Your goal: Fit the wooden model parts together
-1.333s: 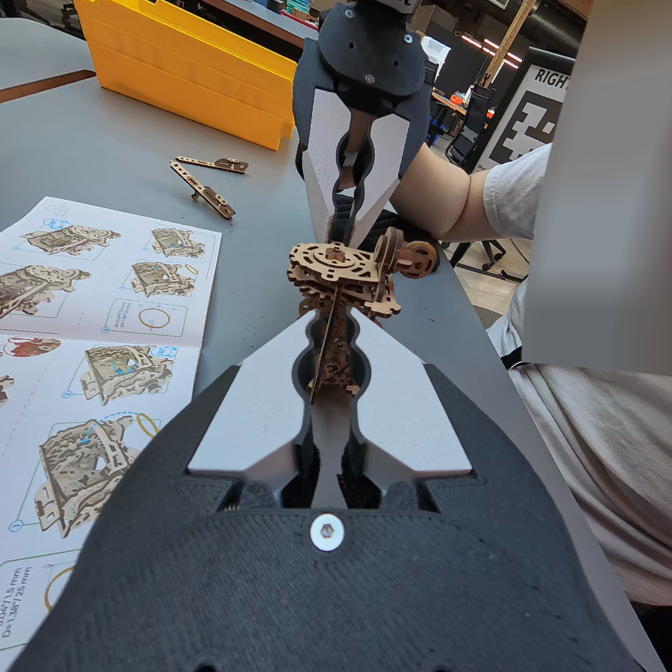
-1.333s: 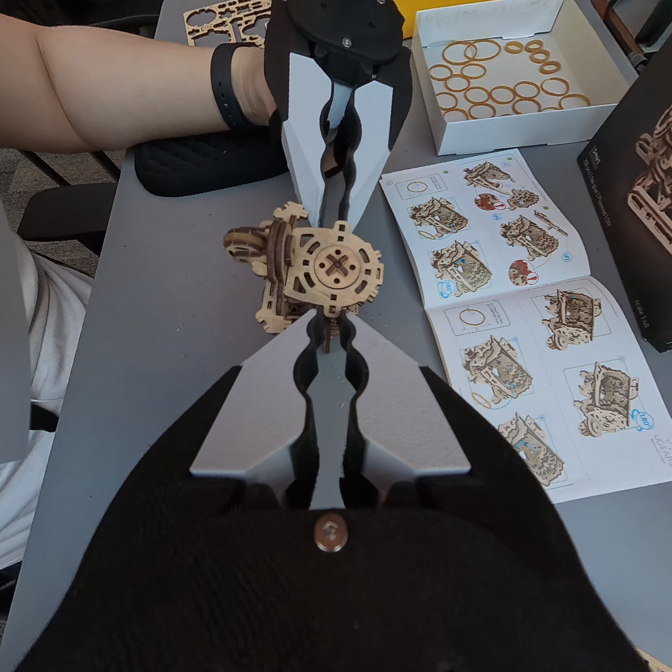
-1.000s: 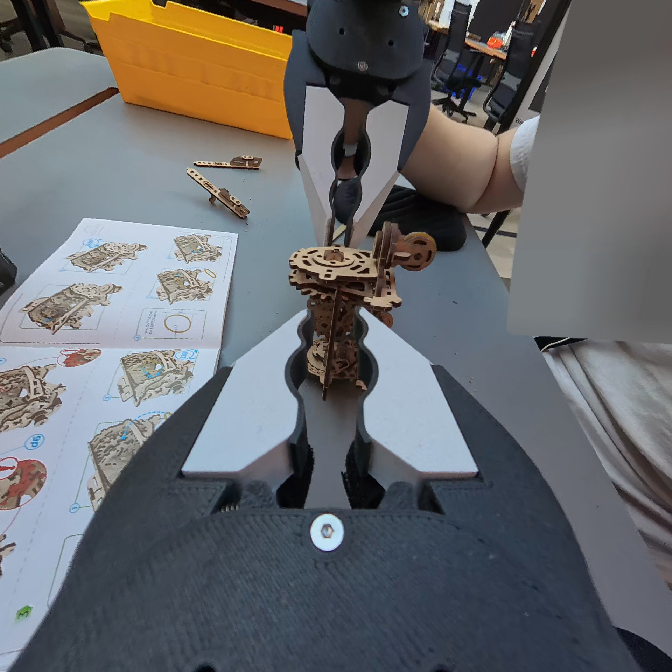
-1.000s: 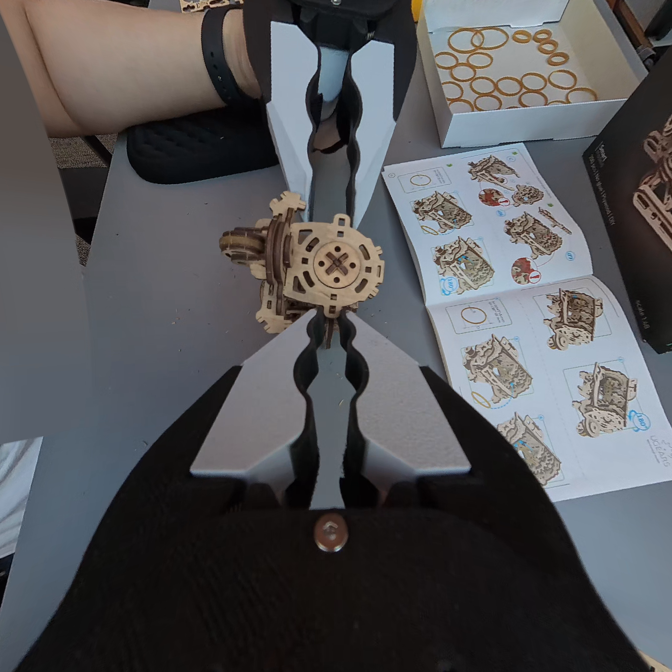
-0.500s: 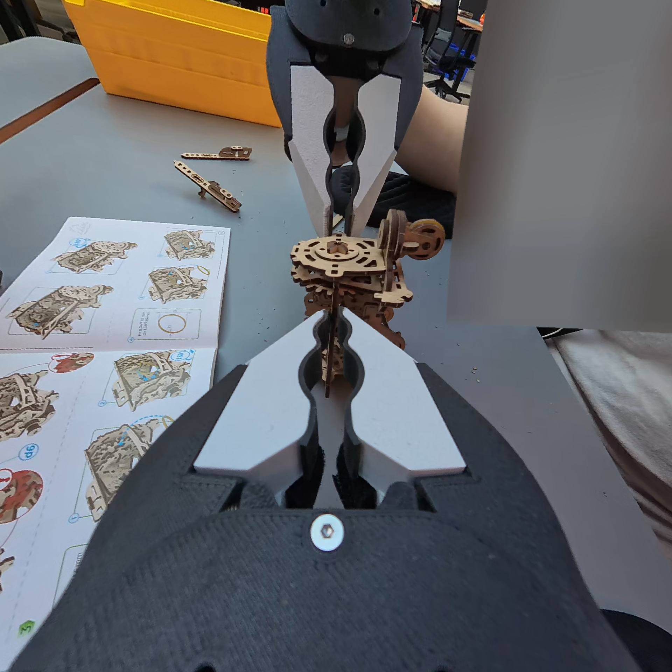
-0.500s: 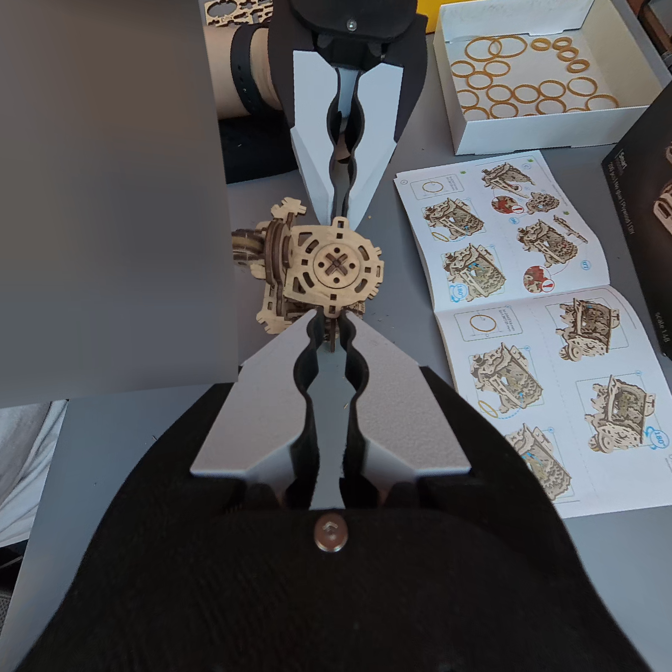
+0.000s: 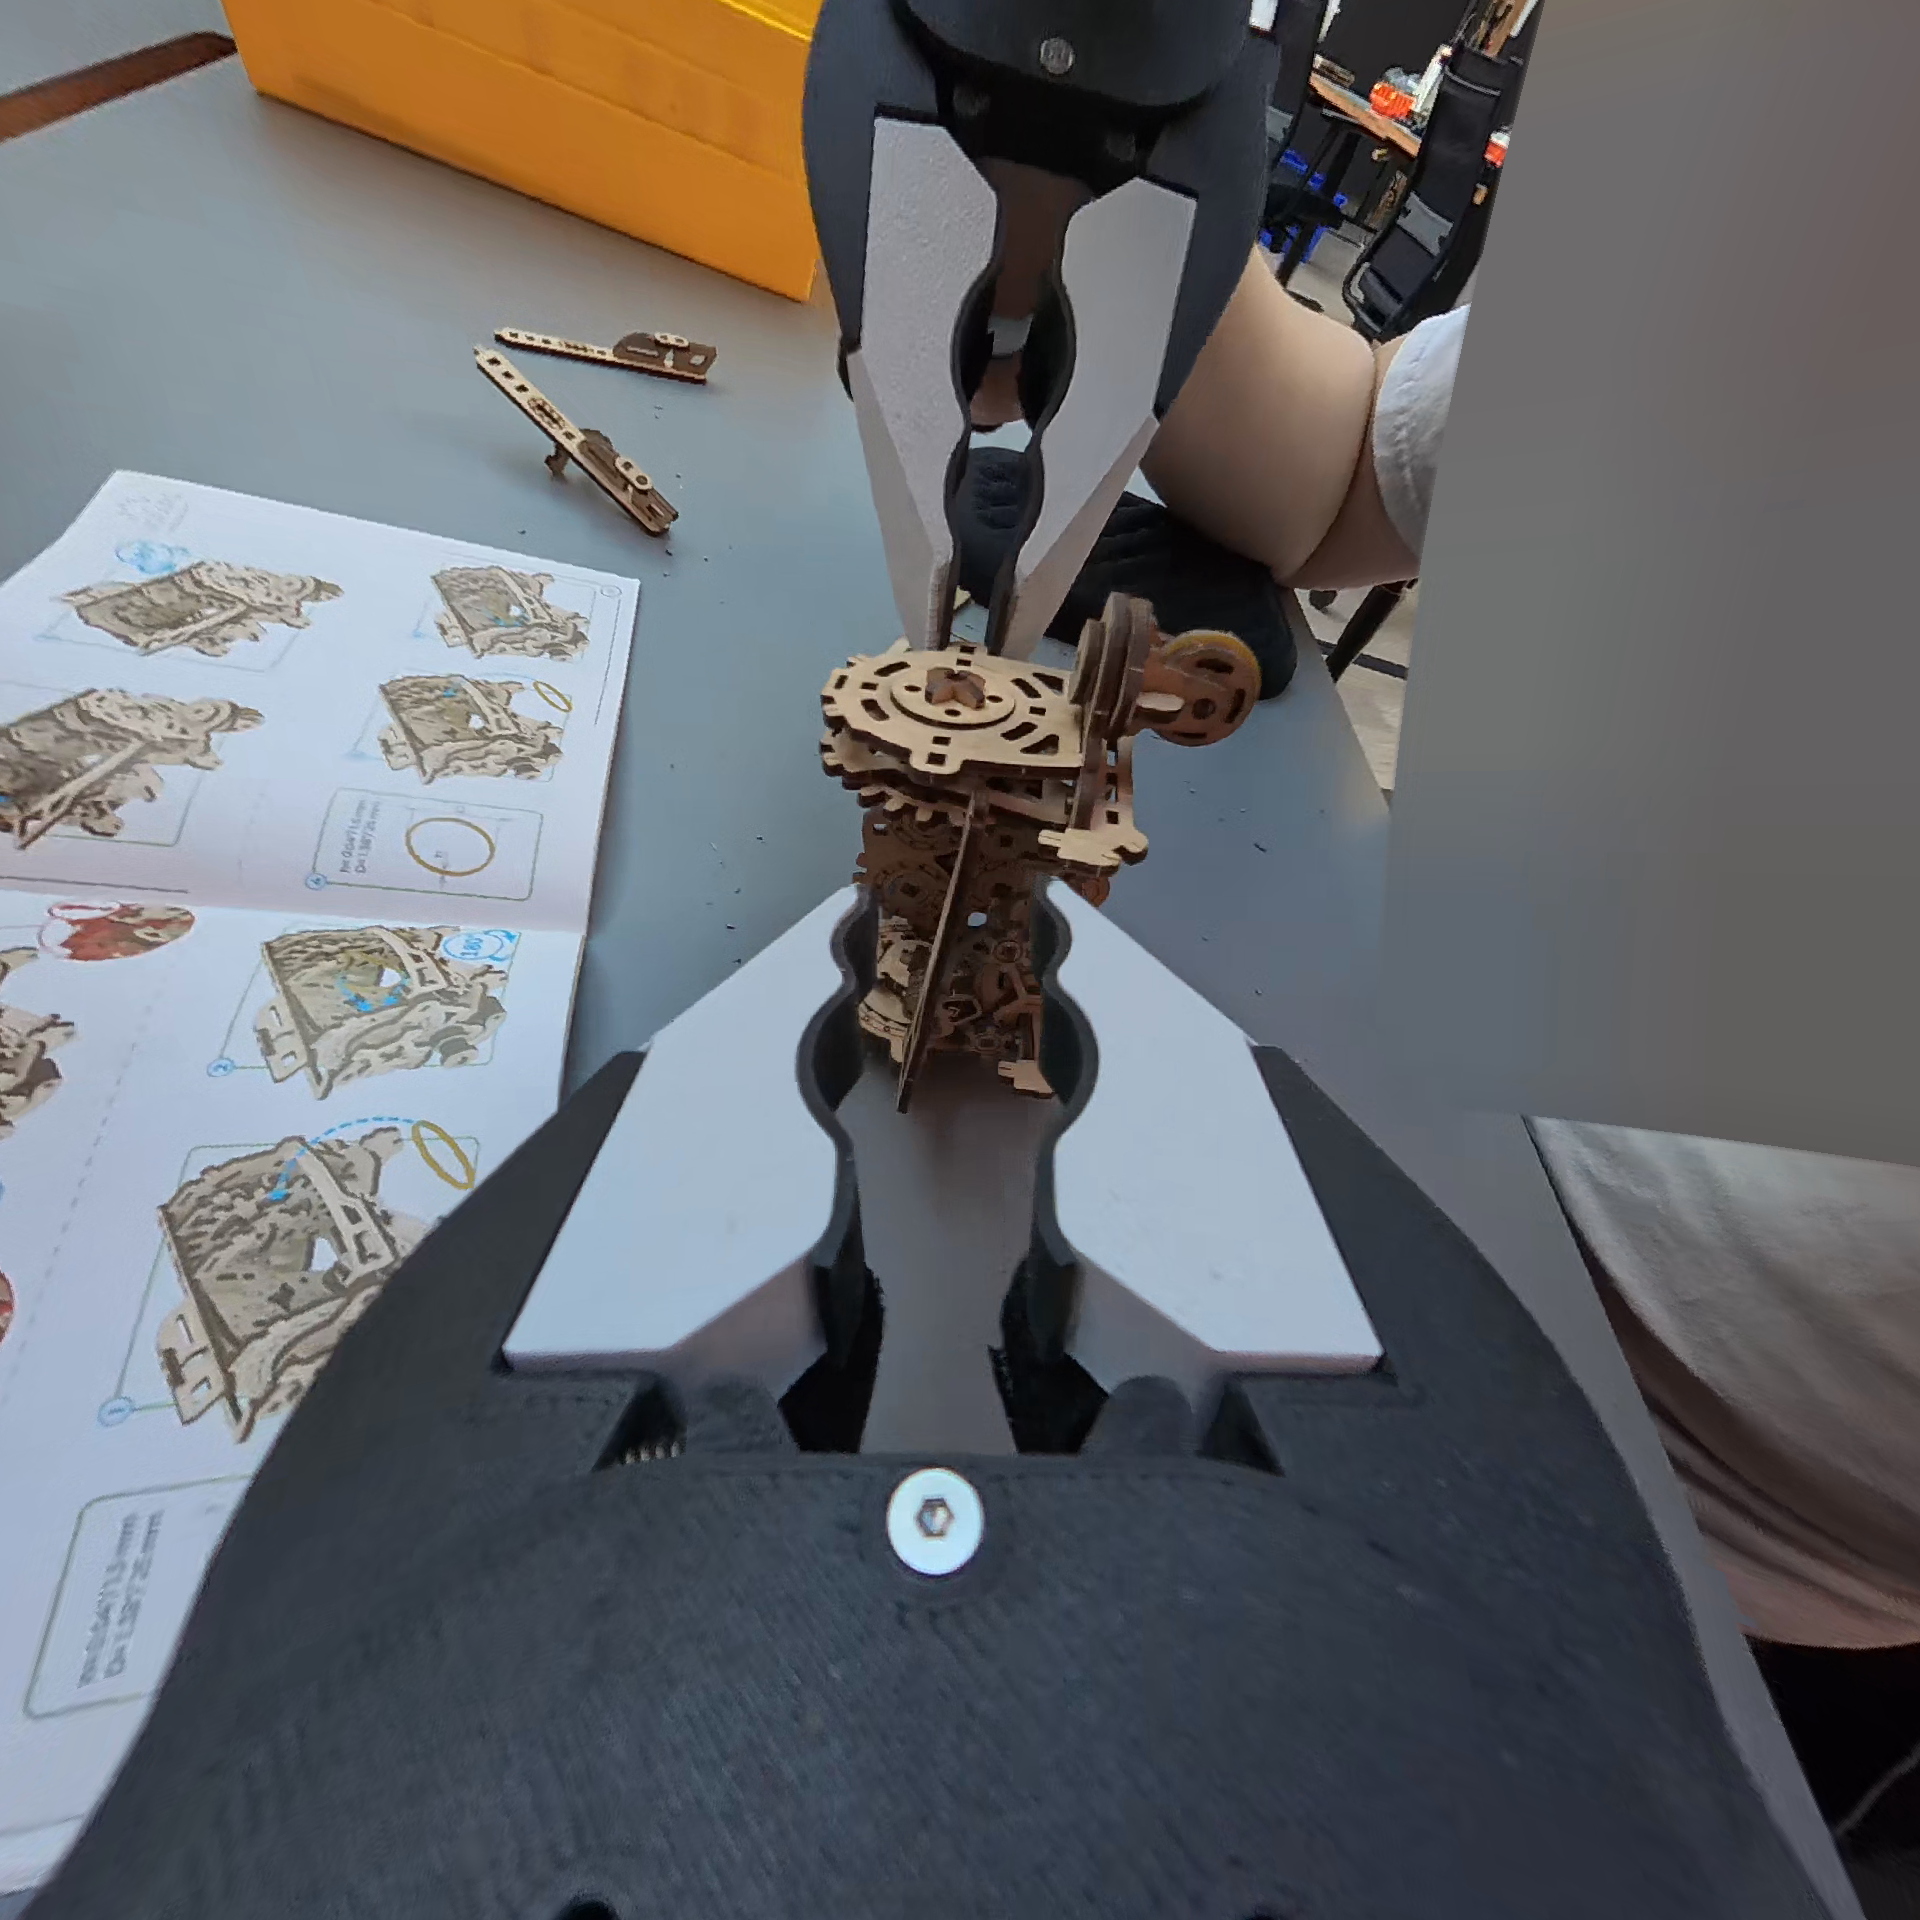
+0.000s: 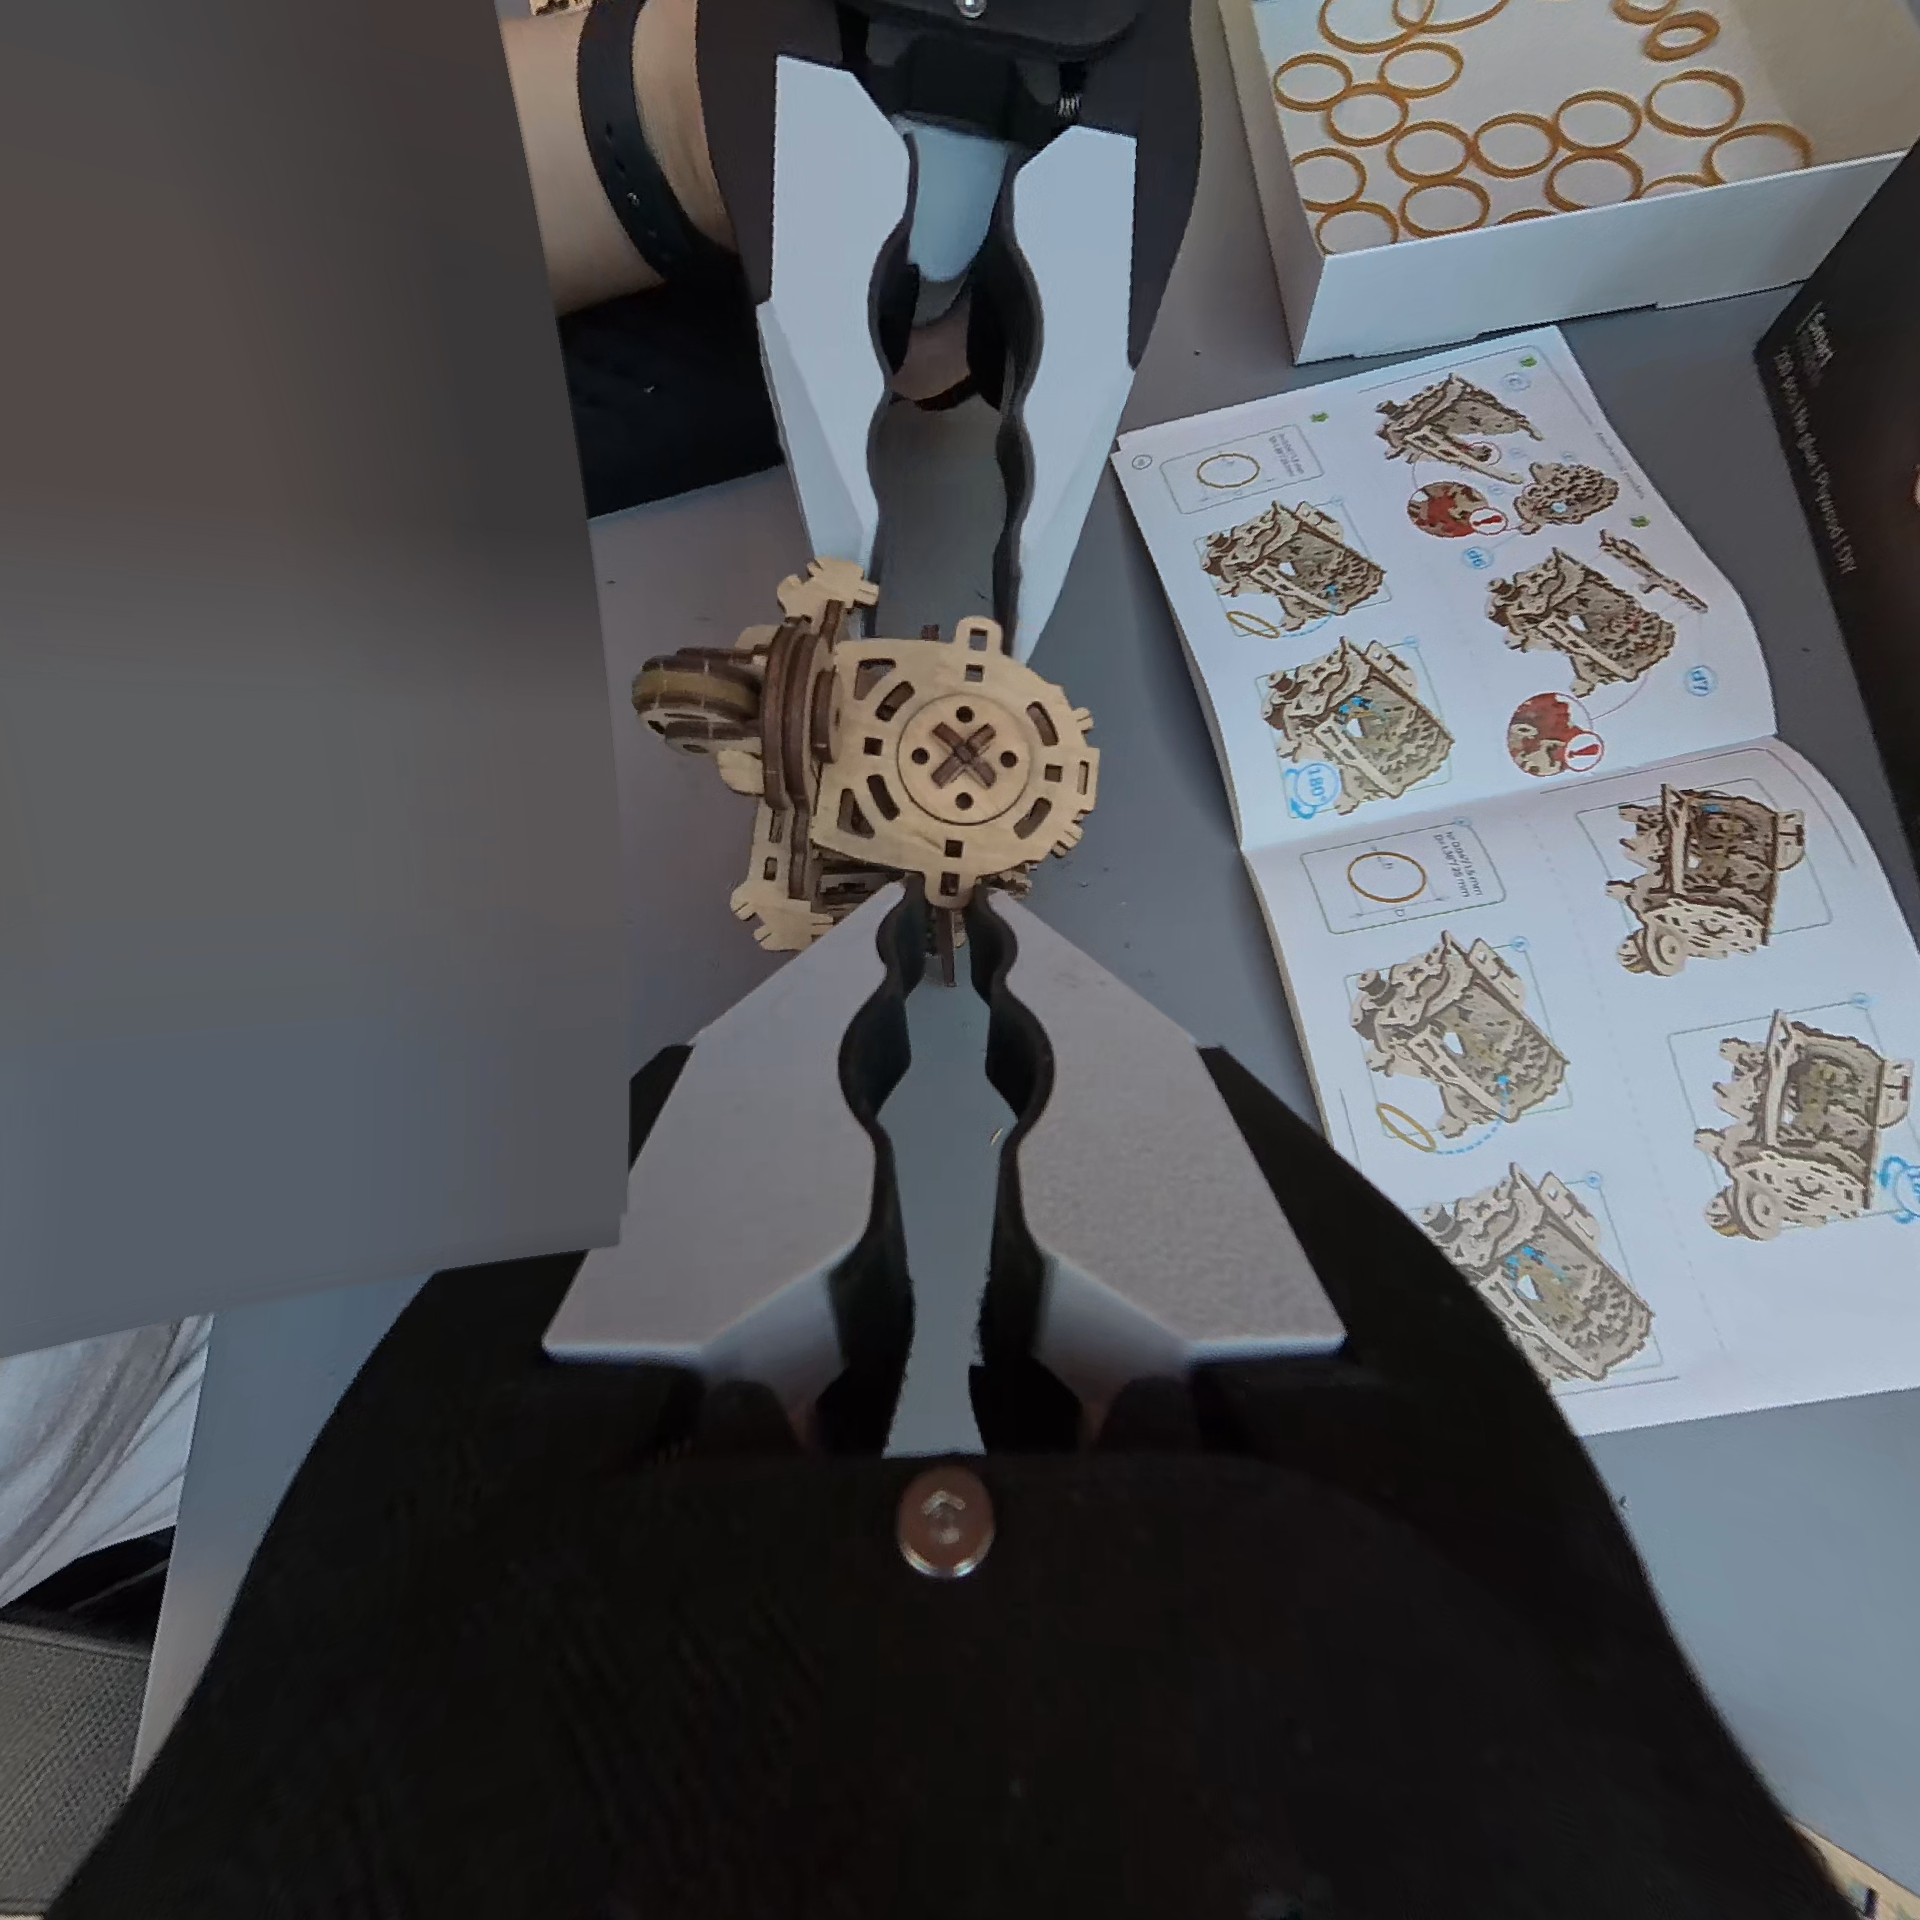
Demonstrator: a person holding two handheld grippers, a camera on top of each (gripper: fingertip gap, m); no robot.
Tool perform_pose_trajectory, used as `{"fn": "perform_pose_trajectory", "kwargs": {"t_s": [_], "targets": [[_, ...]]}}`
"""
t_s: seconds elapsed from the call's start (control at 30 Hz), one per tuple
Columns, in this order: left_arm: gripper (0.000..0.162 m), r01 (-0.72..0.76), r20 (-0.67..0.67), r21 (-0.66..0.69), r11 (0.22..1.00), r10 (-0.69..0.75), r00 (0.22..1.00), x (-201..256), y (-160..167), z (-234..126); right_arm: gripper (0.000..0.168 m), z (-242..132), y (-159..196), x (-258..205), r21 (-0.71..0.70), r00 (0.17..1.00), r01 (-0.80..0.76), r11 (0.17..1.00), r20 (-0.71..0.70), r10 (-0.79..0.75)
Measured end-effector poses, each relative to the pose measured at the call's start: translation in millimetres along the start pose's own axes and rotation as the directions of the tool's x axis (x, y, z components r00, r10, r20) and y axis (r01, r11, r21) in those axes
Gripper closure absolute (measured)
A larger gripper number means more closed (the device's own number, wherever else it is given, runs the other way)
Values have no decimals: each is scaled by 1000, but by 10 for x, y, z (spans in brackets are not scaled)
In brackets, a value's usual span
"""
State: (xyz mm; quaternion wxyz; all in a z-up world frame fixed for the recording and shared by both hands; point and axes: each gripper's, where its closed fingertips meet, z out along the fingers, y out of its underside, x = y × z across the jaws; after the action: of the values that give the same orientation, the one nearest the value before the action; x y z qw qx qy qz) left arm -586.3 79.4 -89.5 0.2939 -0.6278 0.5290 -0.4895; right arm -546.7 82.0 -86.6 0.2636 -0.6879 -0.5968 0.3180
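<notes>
Standing between my two claws, the wooden model (image 7: 966, 831) sits upright on the grey table (image 7: 312, 270), a tower of gears capped by a flat round disc with a cross-shaped slot, and a small wheel (image 7: 1195, 681) sticking out to one side. My left claw (image 7: 951, 914) has its fingers a little apart, one on each side of the model's lower body; in the left wrist view there is a thin gap between the pads and the wood, so I do not seem to be squeezing it. My right claw (image 8: 940, 914) comes at the model from the opposite side, higher up, with its tips just at the edge of the top disc; the fingers are nearly together and a small tab of the model lies between them, but I cannot tell whether they truly pinch it. In the right wrist view the disc faces the camera and the wheel points to the picture's left. An open instruction booklet (image 8: 1558, 831) lies flat beside the model, with a white box of rubber rings (image 8: 1507, 156) beyond it. Two loose wooden strips (image 7: 582, 416) rest on the table well away, in front of a yellow bin (image 7: 520, 94).
</notes>
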Motion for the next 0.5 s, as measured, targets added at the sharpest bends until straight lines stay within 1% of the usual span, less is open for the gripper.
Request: {"fn": "perform_pose_trajectory", "kwargs": {"t_s": [0.1, 0.13, 0.23, 0.3, 0.37, 0.43, 0.5], "targets": [[126, 37, 66, 13, 999, -38, 997, -42, -56, -54, 161, -1, -6, 0, 5, 1000, -6, 1000, 7, 6], [121, 47, 84, -2, 999, -46, 995, -23, -49, -67, 161, 3, -4, -9, 4, 1000, -5, 1000, 11, 4], [113, 58, 213, -51, 997, -46, 976, -10, 31, -134, 161, 11, 9, -1, -5, 1000, 4, 1000, -1, -4], [112, 61, 306, -36, 998, -47, 951, 8, 67, -194, 161, 8, 7, 4, -6, 1000, 6, 1000, -6, -6], [113, 88, 341, 6, 996, -85, 936, 92, 66, -182, 162, 5, 15, 8, -7, 1000, 4, 1000, -5, -5], [113, 112, 358, 48, 993, -122, 926, 155, 68, -84, 162, 5, 15, 9, -4, 1000, 0, 1000, -2, 0], [111, 126, 417, 45, 991, -133, 899, 109, 137, 11, 161, 8, 18, 8, -2, 1000, -2, 1000, 3, 2]]}}
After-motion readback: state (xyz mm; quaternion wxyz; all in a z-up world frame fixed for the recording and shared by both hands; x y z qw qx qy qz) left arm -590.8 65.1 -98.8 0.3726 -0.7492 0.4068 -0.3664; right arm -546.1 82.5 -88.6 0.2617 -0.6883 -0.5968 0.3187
